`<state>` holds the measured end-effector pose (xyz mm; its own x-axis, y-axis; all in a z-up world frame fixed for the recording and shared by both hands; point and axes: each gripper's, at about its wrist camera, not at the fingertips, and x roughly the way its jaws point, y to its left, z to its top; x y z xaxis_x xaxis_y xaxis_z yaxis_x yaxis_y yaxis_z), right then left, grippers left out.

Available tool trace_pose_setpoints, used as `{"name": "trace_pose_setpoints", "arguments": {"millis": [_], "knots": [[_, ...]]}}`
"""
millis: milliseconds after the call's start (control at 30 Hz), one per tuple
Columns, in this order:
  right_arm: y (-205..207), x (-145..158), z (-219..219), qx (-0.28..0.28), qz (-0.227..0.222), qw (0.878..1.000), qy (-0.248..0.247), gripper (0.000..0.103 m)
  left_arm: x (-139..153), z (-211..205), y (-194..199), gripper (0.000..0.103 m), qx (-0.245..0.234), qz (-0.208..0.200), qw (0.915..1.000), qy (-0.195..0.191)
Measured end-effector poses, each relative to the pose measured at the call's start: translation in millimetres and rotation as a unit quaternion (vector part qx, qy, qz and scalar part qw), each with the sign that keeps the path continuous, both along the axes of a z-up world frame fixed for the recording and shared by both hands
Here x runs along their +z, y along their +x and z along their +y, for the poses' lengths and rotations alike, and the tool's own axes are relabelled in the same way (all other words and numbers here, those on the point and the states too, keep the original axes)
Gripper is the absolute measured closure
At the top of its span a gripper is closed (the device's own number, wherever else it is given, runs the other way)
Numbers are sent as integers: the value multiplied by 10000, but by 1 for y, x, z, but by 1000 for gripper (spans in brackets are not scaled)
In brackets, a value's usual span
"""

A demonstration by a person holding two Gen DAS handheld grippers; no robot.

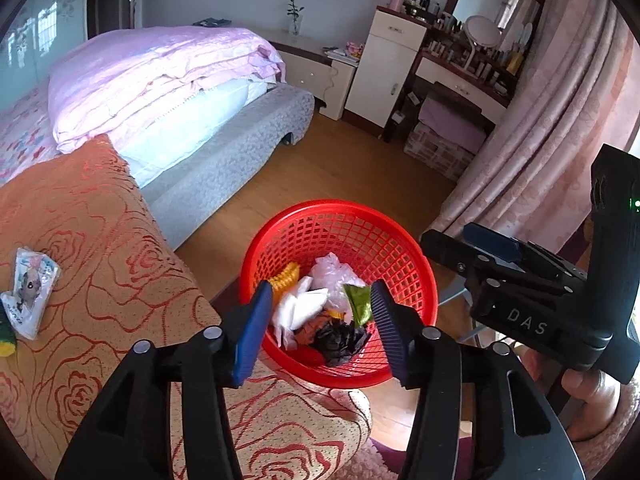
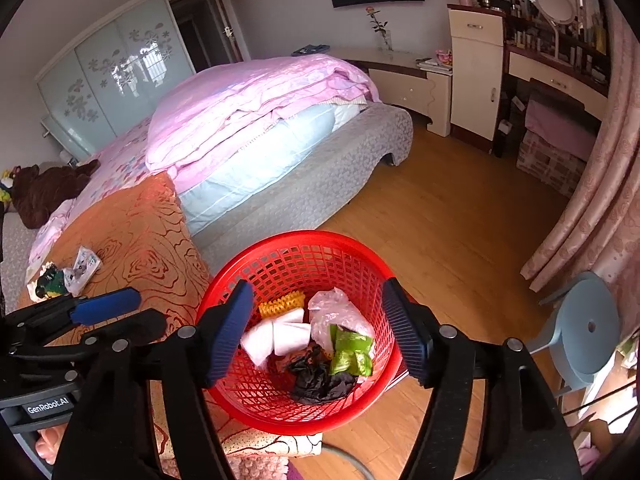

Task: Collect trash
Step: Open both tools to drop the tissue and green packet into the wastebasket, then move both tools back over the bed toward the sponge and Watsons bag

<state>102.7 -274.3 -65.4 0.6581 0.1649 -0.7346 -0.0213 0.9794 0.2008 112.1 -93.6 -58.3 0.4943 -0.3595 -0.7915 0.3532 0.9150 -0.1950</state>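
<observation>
Blue-padded fingers of the left gripper [image 1: 322,326] stand wide apart, released and holding nothing, above the red basket [image 1: 280,248]. Likewise the right gripper [image 2: 318,330] is spread and unloaded over the same basket [image 2: 360,252], which sits at the edge of the rose-patterned cover [image 1: 100,220]. Inside lie white tissue [image 2: 280,338], a green wrapper [image 2: 352,352] and black plastic [image 2: 320,380]. More wrappers [image 2: 82,268] rest on the cover, well apart. Bare wooden floor [image 2: 440,220] stretches beyond the basket's far rim.
</observation>
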Motion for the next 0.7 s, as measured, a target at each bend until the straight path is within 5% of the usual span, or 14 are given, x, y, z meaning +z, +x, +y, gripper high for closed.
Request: {"name": "trace_pose_setpoints", "arguments": {"millis": [700], "knots": [[-4, 0, 21, 268, -74, 9994, -205, 38, 23, 62, -20, 43, 818, -503, 9949, 303]]}}
